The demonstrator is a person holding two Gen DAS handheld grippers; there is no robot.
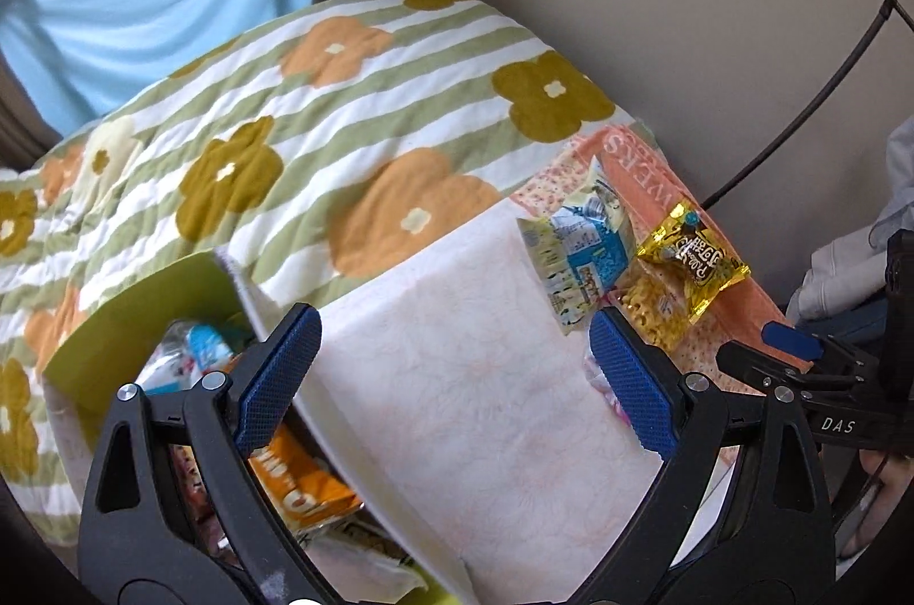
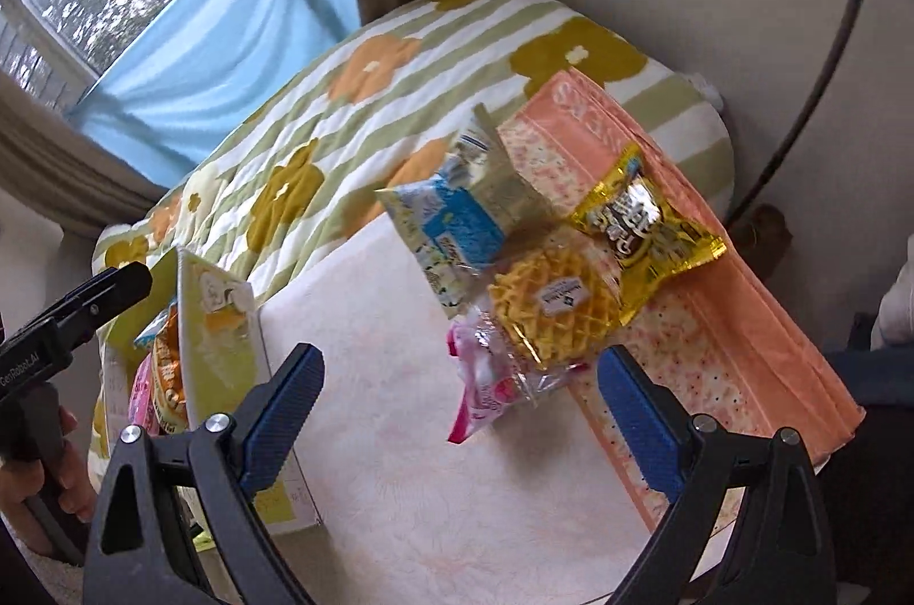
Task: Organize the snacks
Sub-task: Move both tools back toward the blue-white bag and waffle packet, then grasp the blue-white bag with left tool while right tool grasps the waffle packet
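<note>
both grippers spread and empty, left gripper (image 1: 451,376), right gripper (image 2: 460,413), four snack packets (image 2: 557,313), table (image 2: 400,462)

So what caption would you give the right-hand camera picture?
Open right gripper above a pile of snack packets on a pale table, beside a green box.

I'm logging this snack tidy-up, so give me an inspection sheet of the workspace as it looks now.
Surface: pale tabletop, pink cloth along one side.
Job's things: loose snack packets piled at the cloth's edge; green box with more packets.
Clutter: nothing seen.
Grippers: left gripper and right gripper open, empty.
Cables: black cable against the wall.
Surroundings: flowered quilt, curtains, window.
</note>
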